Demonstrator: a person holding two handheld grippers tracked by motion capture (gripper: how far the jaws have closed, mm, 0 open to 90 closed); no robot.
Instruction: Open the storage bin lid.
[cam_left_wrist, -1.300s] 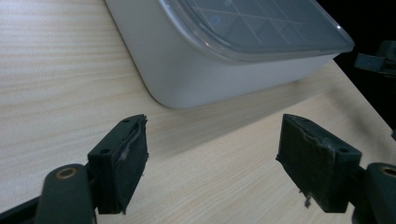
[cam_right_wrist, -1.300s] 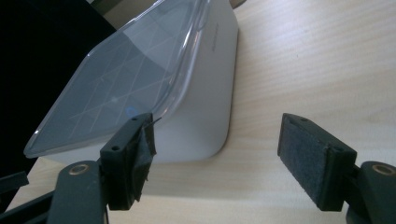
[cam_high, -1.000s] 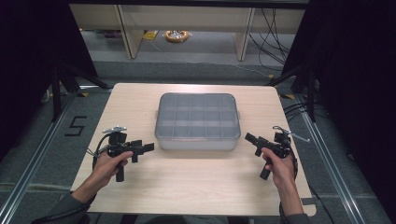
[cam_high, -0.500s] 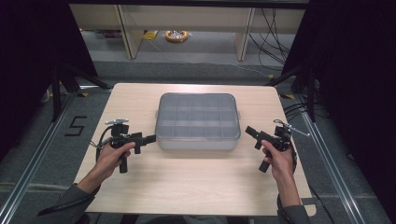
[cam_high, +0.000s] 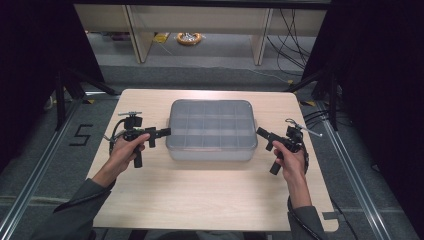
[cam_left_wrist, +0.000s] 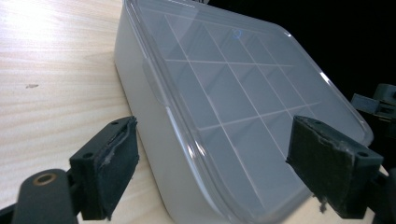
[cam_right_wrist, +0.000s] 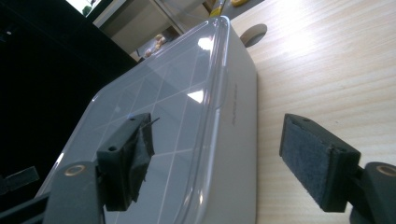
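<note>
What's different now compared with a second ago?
Both hands moved inward: the left gripper and right gripper have closed in on the two short ends of the lidded plastic box. Their jaws are open, straddling its edges; nothing is gripped. The box stayed put on the table, lid on.

Grey sleeves (cam_high: 75, 212); black grippers with worn, dark padded jaws, screw holes.

Grey floor (cam_high: 210, 75) surrounds the wooden table (cam_high: 200, 200), with beige shelving (cam_high: 200, 20) behind and black curtains (cam_high: 30, 75) flanking.

box (cam_high: 212, 130) mid-table (cam_high: 200, 200); left gripper (cam_high: 164, 132) left | right gripper (cam_high: 261, 134) right
</note>
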